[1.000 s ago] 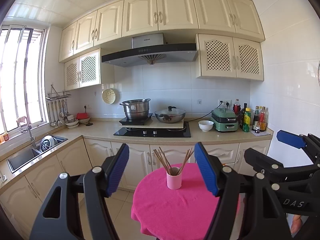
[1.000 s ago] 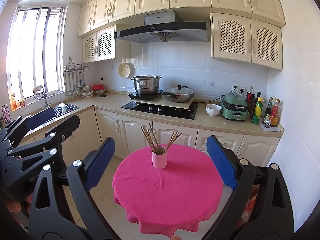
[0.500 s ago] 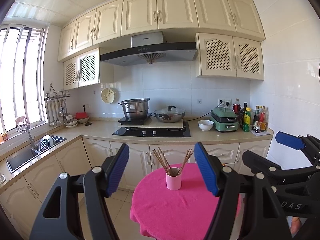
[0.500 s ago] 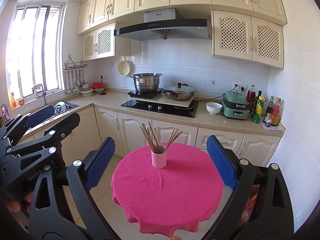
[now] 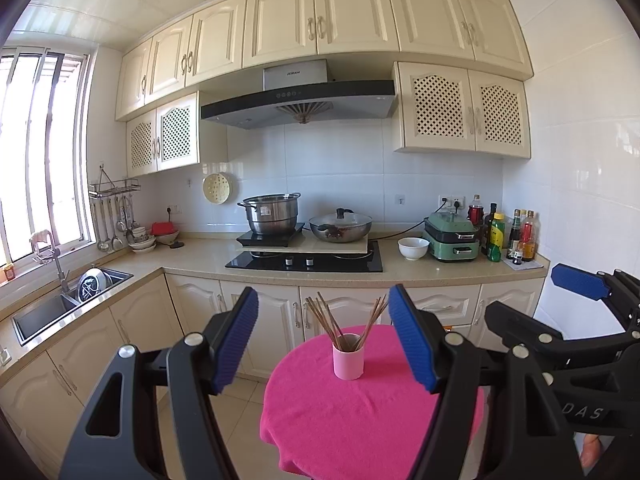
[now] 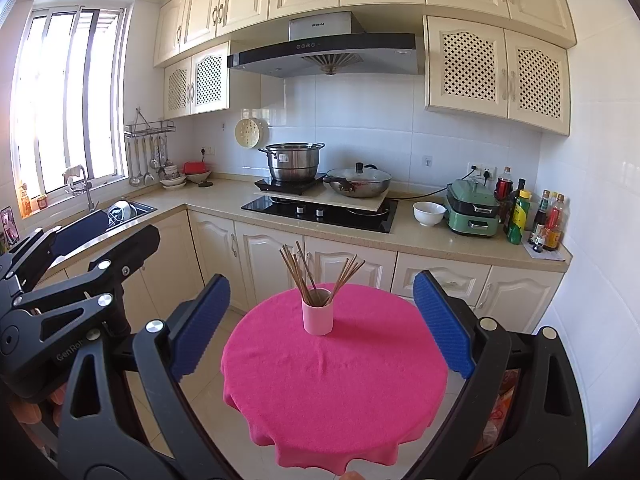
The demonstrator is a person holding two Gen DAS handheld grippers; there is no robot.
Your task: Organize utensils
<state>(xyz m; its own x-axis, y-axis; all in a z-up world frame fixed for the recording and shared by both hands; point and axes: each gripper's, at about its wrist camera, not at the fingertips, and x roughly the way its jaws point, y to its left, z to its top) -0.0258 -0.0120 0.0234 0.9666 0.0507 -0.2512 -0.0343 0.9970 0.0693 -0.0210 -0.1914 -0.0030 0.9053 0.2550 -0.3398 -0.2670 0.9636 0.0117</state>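
A pink cup [image 5: 348,361] holding several brown chopsticks [image 5: 325,320] stands on a round table with a pink cloth [image 5: 360,420]. The cup [image 6: 317,316] and chopsticks [image 6: 298,270] also show in the right wrist view, near the far side of the cloth [image 6: 332,380]. My left gripper [image 5: 323,338] is open and empty, well short of the cup. My right gripper [image 6: 322,326] is open and empty, also short of it. The right gripper shows at the right of the left wrist view [image 5: 580,284], the left gripper at the left of the right wrist view [image 6: 80,228].
Behind the table a kitchen counter [image 6: 420,240] carries a hob with a steel pot [image 6: 294,162], a lidded pan [image 6: 358,182], a white bowl [image 6: 429,213], a green appliance [image 6: 474,214] and bottles [image 6: 518,216]. A sink [image 5: 60,304] is at the left. Ladles hang on a wall rack [image 6: 150,156].
Both views have drifted slightly; the table and cup sit a touch lower and closer. Both grippers stay open.
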